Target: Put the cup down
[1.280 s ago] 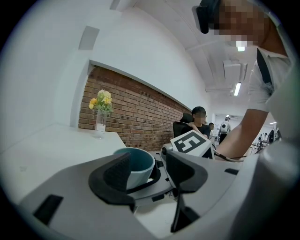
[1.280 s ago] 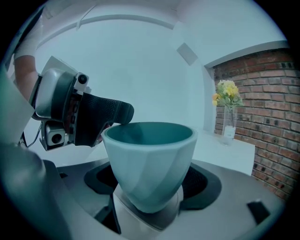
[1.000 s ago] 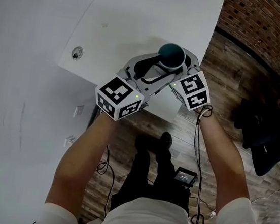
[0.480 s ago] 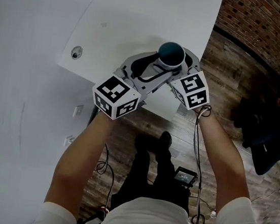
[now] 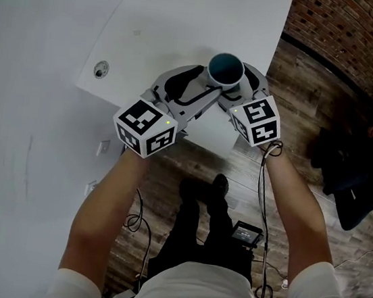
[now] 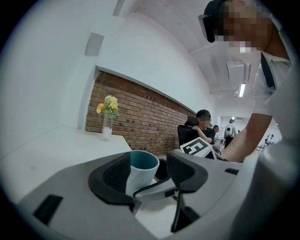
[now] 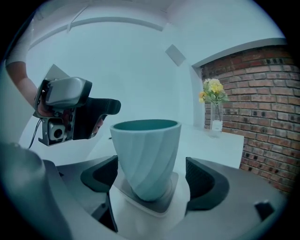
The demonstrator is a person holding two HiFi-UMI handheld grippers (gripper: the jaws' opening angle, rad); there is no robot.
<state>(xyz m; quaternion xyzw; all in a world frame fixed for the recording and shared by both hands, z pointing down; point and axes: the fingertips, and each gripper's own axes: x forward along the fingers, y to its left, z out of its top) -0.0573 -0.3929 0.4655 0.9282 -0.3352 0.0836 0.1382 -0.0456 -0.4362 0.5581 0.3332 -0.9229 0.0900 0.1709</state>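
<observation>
Where the cup stands: we find the cup [image 7: 147, 157] set on a grey mat [image 7: 165, 200] on the white table [image 5: 156, 18], close to the table's near corner, with both tools drawn in around it.
Right gripper: the right gripper [image 7: 153, 177] has its jaws opening; the cup sits between them, and we see a clear gap between each dark pad and the cup's wall.
Left gripper: the left gripper [image 6: 150, 173] has its jaws spread apart, with the cup between them. A gap shows on one side. On the other side the cup overlaps the pad, and we cannot tell whether they touch.
Step in hand: we judge this to be the release. The cup's base is already on the mat and nothing is squeezing it, so the placing itself looks all but done.
Next move: we expect it calls for drawing both tools straight back along their own lines, with jaws kept wide. The pads should clear the wall without nudging the cup off the mat or towards the table edge.
Cup's bearing: it is upright with its mouth facing the ceiling and its narrower base down. Its long axis runs vertically, square to the tabletop, and we see no lean in either gripper view.
</observation>
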